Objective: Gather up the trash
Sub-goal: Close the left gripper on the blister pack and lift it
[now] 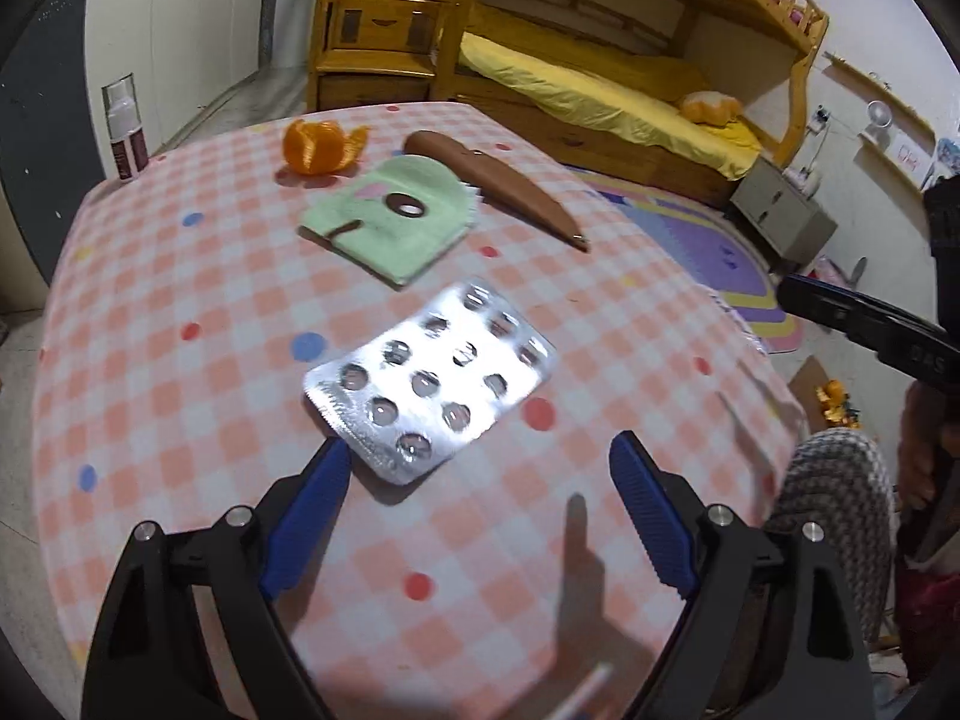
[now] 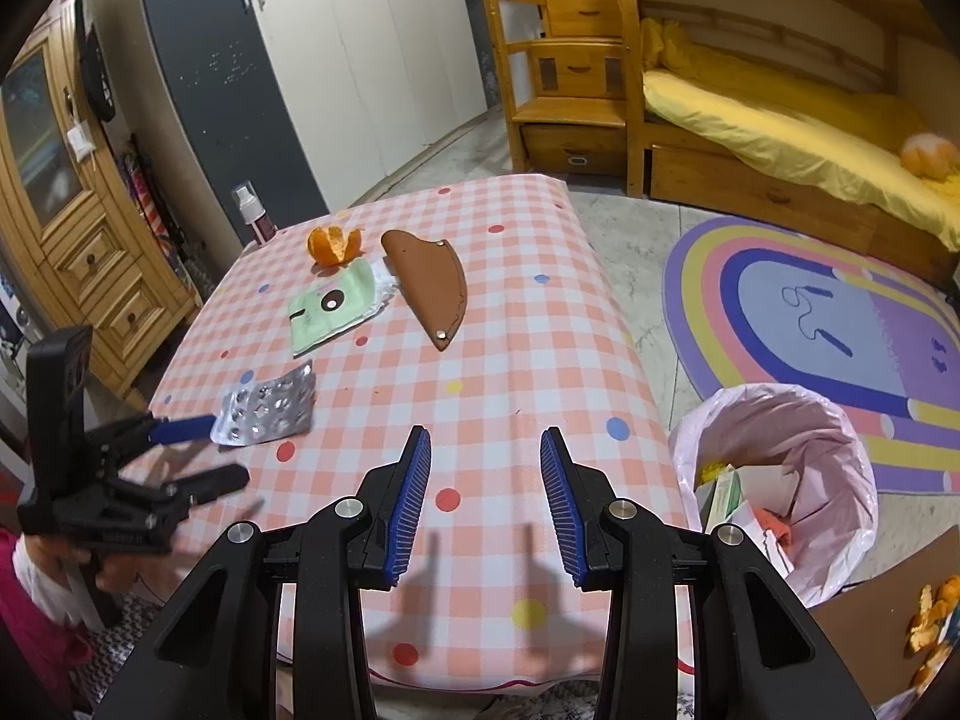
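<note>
Left claw [image 1: 480, 468] spread wide, near crinkled silver foil blister pack [image 1: 429, 378], right claw [image 2: 485, 480] released, empty, over checked tablecloth [image 2: 510, 348]

— How is the left gripper [image 1: 480, 462] posed?
— It tilts downward, its blue fingers [image 1: 312, 510] spread wide with nothing pressed between them. A hand [image 2: 111, 567] grasps its black handle from below.

— And the right gripper [image 2: 486, 456]?
— It also angles downward, jaws partly apart and empty, blue ribbed pads [image 2: 411, 492] facing each other.
</note>
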`<state>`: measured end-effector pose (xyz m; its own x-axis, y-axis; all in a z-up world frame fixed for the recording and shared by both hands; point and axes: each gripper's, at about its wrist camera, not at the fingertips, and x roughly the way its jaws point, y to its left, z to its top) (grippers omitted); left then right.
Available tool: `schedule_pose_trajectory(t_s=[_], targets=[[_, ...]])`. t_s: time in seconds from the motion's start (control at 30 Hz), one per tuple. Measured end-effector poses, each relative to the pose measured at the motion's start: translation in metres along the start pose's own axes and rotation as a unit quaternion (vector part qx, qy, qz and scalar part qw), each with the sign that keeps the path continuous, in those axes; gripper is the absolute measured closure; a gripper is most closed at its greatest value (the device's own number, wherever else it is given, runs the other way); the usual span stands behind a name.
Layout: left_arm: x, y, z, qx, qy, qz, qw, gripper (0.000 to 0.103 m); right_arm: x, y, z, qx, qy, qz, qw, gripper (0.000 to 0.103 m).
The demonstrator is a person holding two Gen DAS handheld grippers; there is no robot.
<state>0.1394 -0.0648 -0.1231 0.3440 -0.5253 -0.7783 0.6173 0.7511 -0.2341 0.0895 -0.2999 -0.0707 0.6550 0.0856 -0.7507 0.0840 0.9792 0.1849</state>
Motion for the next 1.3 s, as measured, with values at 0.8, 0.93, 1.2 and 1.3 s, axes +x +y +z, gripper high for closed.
schedule_pose_trajectory(t_s=[0.8, 0.93, 1.2, 1.3], targets=[[0.028, -0.025, 0.016, 0.025, -0.015, 0.144, 0.9891, 0.036, -0.004, -0.011, -0.007, 0.005, 0.000, -0.004, 1.000, 0.064], [0.023, -0.028, 0.014, 0.029, -0.017, 0.142, 0.9894, 0.048, 0.006, -0.004, -0.003, -0.008, 0.008, -0.001, 1.000, 0.064], [-0.018, -0.008, 0.017, -0.030, -0.071, 0.145, 0.9865, 0.048, 0.047, 0.026, 0.034, -0.069, 0.011, 0.017, 0.997, 0.046], [-0.032, 0.004, 0.025, -0.045, -0.087, 0.152, 0.9836, 0.048, 0.080, 0.036, 0.056, -0.095, 0.022, 0.023, 0.995, 0.038]])
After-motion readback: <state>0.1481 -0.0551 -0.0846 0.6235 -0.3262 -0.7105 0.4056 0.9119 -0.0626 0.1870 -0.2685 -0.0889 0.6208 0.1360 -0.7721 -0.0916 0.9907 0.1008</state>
